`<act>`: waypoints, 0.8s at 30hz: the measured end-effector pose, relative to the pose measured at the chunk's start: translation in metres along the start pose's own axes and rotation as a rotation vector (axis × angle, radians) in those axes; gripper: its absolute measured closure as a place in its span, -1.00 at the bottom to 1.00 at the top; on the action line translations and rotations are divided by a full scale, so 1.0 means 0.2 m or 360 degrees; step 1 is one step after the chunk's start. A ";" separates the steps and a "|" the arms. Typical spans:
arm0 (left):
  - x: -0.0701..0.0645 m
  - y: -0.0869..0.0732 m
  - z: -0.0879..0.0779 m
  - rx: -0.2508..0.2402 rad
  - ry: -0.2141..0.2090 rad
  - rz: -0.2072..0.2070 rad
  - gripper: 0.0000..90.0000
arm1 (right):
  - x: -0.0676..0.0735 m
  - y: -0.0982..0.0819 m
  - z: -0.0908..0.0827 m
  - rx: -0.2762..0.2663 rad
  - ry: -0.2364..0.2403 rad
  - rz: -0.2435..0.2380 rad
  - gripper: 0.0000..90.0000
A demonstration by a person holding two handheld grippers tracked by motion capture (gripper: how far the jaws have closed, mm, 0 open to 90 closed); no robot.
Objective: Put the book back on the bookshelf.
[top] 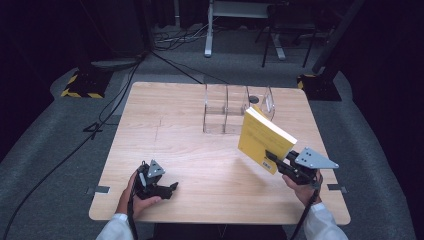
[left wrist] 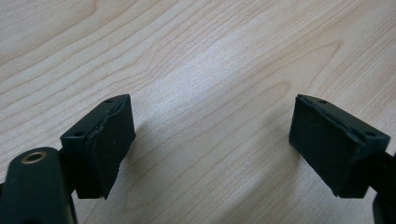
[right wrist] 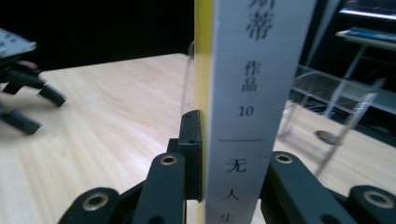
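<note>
A yellow book (top: pixel 265 138) is held up off the bench (top: pixel 190 150) at the right side, tilted w/ its top leaning toward the far left, pinched at its near lower corner by the right claw (top: pixel 274 159). In the right gripper view the book (right wrist: pixel 252 93) stands edge-on betw. the two black jaws, white spine facing the camera w/ printed characters and a "10", yellow cover on the left; both jaws press flat against its sides, so the right claw is clamped on the book. The person's right hand (top: pixel 301 187) grips that tool near the bench's near right edge, grey three-cornered plate (top: pixel 314 158) on top. Just beyond the book, at the far centre-right of the bench, sits a clear acrylic rack (top: pixel 235 107) w/ upright dividers; the book's top edge is close to the rack's right compartment in the high view, but whether it touches it is hard to tell from that angle. The rack (right wrist: pixel 336 102) also appears to the right of the spine in the right gripper view. The left claw (top: pixel 172 189) rests low over the bench at the near left, well apart from book and rack, held by the left hand (top: pixel 135 195). In the left gripper view its jaws are spread wide w/ bare wood grain (left wrist: pixel 210 70) betw. them, gripping nothing.
</note>
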State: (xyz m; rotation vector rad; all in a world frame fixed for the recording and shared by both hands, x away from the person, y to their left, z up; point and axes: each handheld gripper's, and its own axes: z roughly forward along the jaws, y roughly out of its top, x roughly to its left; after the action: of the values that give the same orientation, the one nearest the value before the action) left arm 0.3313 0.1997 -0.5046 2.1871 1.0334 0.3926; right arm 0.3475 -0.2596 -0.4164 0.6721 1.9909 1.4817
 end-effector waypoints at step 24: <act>0.00 0.00 0.00 -0.0002 0.0009 0.0014 -0.66 | -0.25 0.23 0.09 0.0005 -0.0361 0.0018 0.69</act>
State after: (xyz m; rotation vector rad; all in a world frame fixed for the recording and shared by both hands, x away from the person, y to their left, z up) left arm 0.3318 0.1994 -0.5044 2.1913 1.0268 0.4032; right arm 0.3991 -0.2698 -0.3686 0.8157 1.8196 1.3437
